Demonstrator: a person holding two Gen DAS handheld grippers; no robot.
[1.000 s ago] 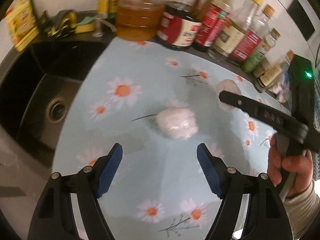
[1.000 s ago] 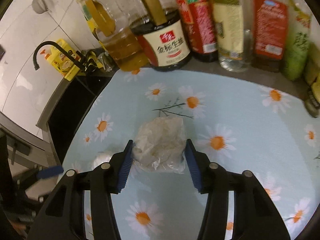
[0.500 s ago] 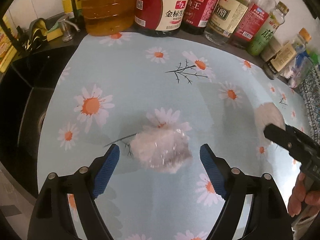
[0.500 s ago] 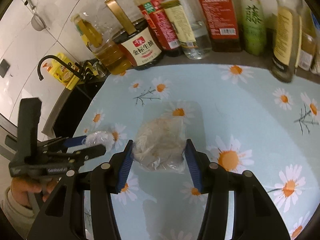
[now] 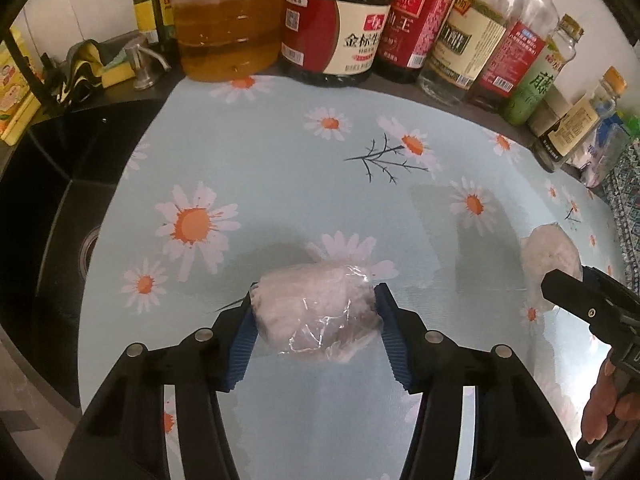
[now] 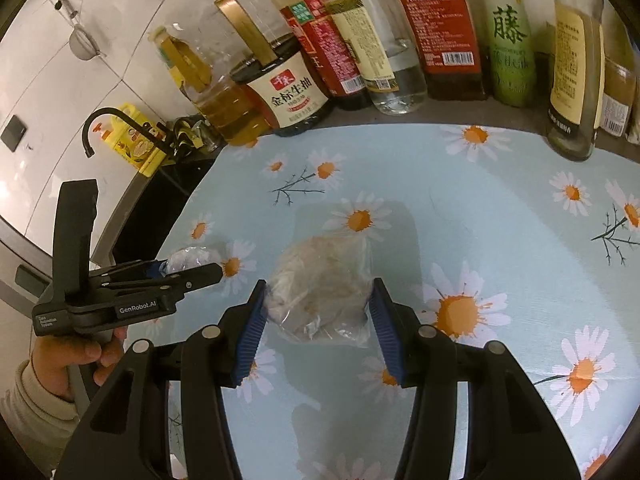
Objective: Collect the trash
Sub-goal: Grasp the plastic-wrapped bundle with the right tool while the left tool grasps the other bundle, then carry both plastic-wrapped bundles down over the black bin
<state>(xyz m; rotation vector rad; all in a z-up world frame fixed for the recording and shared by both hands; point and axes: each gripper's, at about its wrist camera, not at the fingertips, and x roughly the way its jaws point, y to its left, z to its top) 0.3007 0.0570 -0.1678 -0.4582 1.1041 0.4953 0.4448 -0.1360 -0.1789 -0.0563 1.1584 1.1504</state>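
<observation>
Daisy-print mat [image 5: 280,168] on counter, bottles behind. Left gripper [image 5: 316,320], wide apart a second ago, now closing with pads against whitish plastic wad [image 5: 316,312]. Right gripper [image 6: 318,316] unchanged, pinching brownish bagged wad [image 6: 320,284]. Both pieces of trash gripped; lift-off apparently next.

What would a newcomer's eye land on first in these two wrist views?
Two crumpled wads of clear plastic wrap on the pale blue daisy-print mat: the whitish plastic wad sits between the blue pads of the left gripper, whose jaws are closing on it, and the brownish plastic wad is clamped in the right gripper. Behind the mat stands a crowded row of oil and sauce bottles, with a black sink at the mat's left.
</observation>
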